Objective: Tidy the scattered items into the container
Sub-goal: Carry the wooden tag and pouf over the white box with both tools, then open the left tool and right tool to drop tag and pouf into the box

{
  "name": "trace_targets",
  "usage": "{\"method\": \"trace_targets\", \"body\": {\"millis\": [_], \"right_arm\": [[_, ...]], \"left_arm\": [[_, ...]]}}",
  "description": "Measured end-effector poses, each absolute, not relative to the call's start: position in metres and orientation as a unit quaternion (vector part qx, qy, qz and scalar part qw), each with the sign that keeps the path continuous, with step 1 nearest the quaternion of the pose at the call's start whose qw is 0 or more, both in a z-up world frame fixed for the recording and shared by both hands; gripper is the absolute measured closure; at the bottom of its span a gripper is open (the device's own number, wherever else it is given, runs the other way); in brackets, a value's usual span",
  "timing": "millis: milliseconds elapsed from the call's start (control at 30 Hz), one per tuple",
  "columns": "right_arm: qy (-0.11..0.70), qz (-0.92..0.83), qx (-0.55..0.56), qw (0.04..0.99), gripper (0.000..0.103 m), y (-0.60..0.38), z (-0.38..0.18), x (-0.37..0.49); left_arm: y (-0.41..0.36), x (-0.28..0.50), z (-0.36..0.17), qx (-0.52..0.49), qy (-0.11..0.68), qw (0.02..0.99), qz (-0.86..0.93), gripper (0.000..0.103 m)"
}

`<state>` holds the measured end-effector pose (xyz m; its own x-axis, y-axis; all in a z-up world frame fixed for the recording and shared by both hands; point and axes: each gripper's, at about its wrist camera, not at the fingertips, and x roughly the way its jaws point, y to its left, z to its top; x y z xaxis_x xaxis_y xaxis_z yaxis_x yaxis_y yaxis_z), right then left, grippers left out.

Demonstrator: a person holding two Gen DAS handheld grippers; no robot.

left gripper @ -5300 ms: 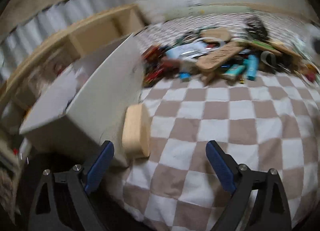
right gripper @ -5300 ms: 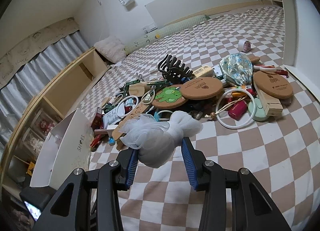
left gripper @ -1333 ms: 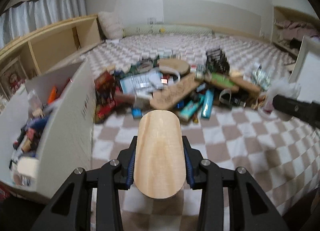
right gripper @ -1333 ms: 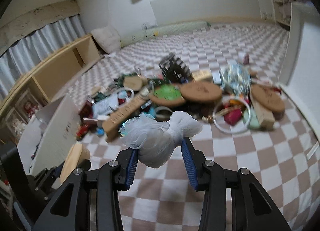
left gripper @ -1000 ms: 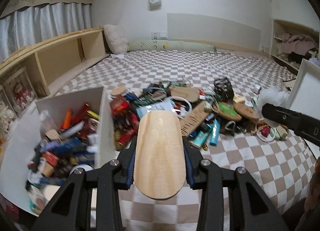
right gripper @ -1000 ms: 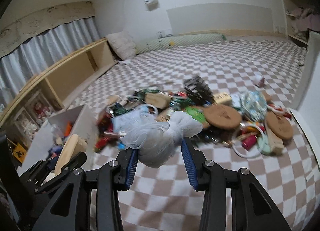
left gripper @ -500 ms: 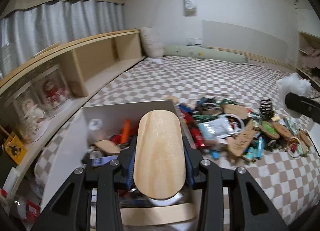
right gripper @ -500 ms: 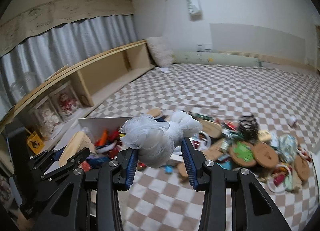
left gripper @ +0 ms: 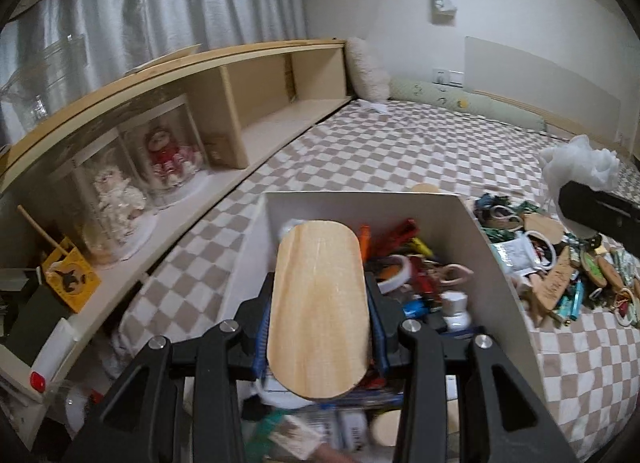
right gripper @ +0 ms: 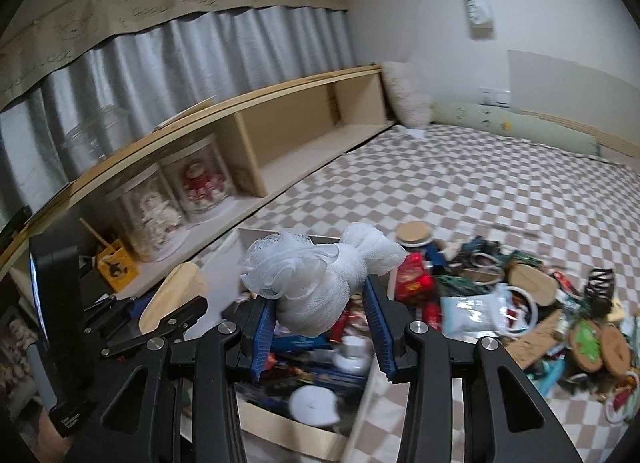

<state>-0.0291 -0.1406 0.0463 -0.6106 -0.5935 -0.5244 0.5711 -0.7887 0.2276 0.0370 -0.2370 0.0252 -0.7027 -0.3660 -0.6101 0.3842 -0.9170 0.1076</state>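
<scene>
Container (left gripper: 492,247) below both loaded grippers
Left gripper (left gripper: 318,337) clamps wooden board (left gripper: 318,303), right gripper (right gripper: 320,327) squeezes mesh pouf (right gripper: 316,283); probably release low, inside walls.

Grey curtains (left gripper: 120,35) hang above a wooden shelf (left gripper: 248,111).

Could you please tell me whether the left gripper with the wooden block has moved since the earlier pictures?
Yes. The left gripper, shut on the wooden block, has swung leftward from the checkered blanket to above the white box.

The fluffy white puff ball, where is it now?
The white mesh puff is pinched in the right gripper, held above the white box of toys.
</scene>
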Motion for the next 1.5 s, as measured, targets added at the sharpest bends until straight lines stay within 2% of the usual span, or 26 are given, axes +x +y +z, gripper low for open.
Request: {"method": "trace_targets", "body": {"millis": [567, 900, 933, 1033, 1500], "right_arm": [[0.018, -0.868, 0.371, 0.329, 0.06, -0.183, -0.017, -0.032], [0.015, -0.861, 0.384, 0.334, 0.06, -0.19, -0.029, -0.027], [0.015, -0.86, 0.384, 0.335, 0.06, -0.19, -0.029, -0.028], [0.014, -0.858, 0.386, 0.337, 0.06, -0.192, -0.03, -0.027], [0.015, -0.848, 0.4, 0.347, 0.06, -0.193, -0.038, -0.024]], "left_arm": [[-0.268, 0.036, -0.035, 0.398, 0.029, 0.21, -0.893, 0.064], [-0.265, 0.036, -0.047, 0.413, 0.04, 0.201, -0.887, 0.064], [-0.265, 0.036, -0.047, 0.414, 0.041, 0.2, -0.887, 0.062], [-0.264, 0.038, -0.044, 0.408, 0.046, 0.198, -0.89, 0.035], [-0.262, 0.044, -0.041, 0.405, 0.053, 0.197, -0.891, 0.034]]}}
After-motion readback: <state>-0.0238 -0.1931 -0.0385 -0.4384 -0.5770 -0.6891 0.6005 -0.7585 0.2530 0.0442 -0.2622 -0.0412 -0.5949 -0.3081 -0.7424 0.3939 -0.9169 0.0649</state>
